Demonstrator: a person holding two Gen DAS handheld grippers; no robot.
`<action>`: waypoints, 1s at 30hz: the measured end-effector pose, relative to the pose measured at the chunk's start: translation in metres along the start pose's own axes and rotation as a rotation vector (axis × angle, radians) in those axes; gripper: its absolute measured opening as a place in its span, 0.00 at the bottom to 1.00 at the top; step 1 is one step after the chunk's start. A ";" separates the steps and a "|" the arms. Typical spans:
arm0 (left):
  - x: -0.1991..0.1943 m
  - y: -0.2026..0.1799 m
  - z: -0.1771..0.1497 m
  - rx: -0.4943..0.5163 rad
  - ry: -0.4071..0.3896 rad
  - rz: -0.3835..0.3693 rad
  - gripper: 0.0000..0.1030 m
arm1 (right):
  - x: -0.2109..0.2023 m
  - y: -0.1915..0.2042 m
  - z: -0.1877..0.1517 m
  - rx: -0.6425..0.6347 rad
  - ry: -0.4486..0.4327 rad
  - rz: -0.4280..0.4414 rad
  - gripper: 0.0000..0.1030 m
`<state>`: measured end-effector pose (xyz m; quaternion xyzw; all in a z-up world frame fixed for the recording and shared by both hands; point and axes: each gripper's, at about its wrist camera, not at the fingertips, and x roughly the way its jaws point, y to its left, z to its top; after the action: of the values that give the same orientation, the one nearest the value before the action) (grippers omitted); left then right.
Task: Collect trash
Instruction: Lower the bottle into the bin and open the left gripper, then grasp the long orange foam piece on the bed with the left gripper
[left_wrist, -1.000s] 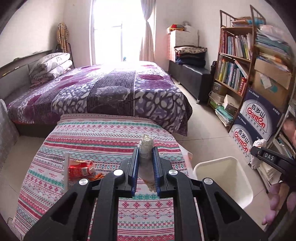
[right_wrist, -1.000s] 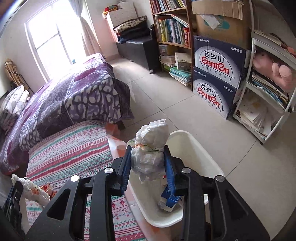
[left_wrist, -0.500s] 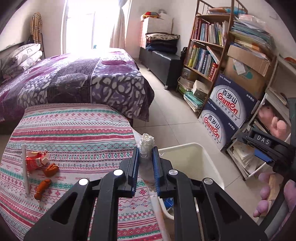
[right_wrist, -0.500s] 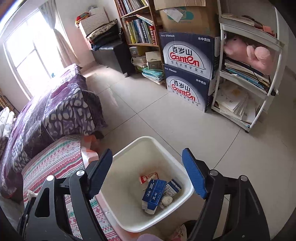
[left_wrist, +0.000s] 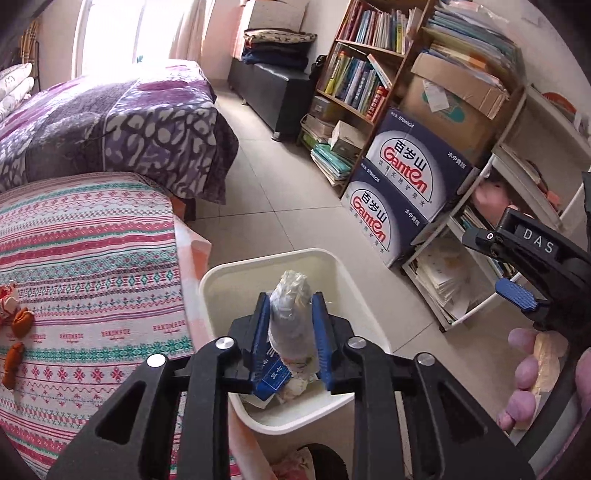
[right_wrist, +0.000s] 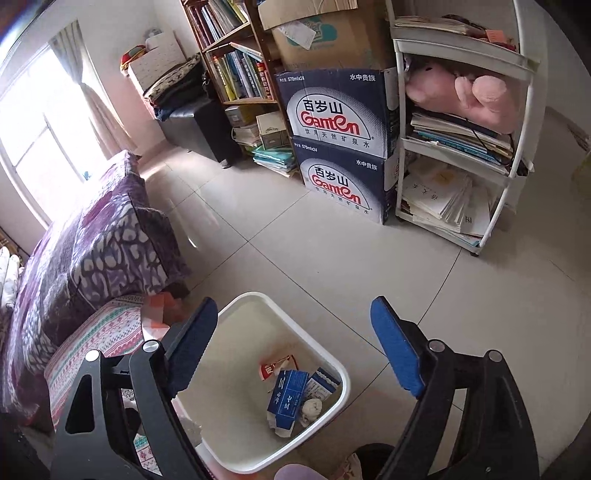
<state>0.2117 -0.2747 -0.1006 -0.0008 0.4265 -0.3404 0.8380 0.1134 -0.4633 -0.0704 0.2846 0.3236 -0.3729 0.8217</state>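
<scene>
My left gripper (left_wrist: 290, 325) is shut on a crumpled white tissue wad (left_wrist: 291, 317) and holds it over the white trash bin (left_wrist: 221, 284). My right gripper (right_wrist: 295, 350) is open and empty, above the same bin (right_wrist: 332, 369). In the bin lie a blue carton (right_wrist: 288, 397), a red-and-white wrapper (right_wrist: 273, 367) and a white wad (right_wrist: 312, 410). More trash, a red wrapper and orange bits (left_wrist: 14, 321), lies on the striped cloth (left_wrist: 92, 266) to the left. The right gripper also shows in the left wrist view (left_wrist: 517, 295).
A purple-quilted bed (left_wrist: 110, 118) stands beyond the striped cloth. Blue Ganten boxes (right_wrist: 340, 147), a bookshelf (left_wrist: 362, 81) and a white rack (right_wrist: 461, 147) with papers and a pink plush line the right wall. Tiled floor (right_wrist: 314, 240) lies between.
My left gripper has swung right from over the striped cloth to over the bin, still holding the wad. My right gripper opened and dropped its white wad into the bin.
</scene>
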 end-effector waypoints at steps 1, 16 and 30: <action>0.002 -0.001 0.000 -0.005 0.000 0.000 0.40 | 0.000 -0.002 0.001 0.003 -0.004 -0.002 0.79; -0.013 0.019 -0.006 0.030 -0.012 0.125 0.63 | -0.005 0.024 -0.011 -0.084 -0.029 -0.048 0.93; -0.017 0.147 -0.034 -0.043 0.166 0.428 0.70 | 0.001 0.092 -0.048 -0.187 0.066 -0.010 0.93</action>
<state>0.2641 -0.1417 -0.1530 0.1001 0.4916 -0.1447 0.8529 0.1719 -0.3781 -0.0803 0.2171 0.3855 -0.3354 0.8317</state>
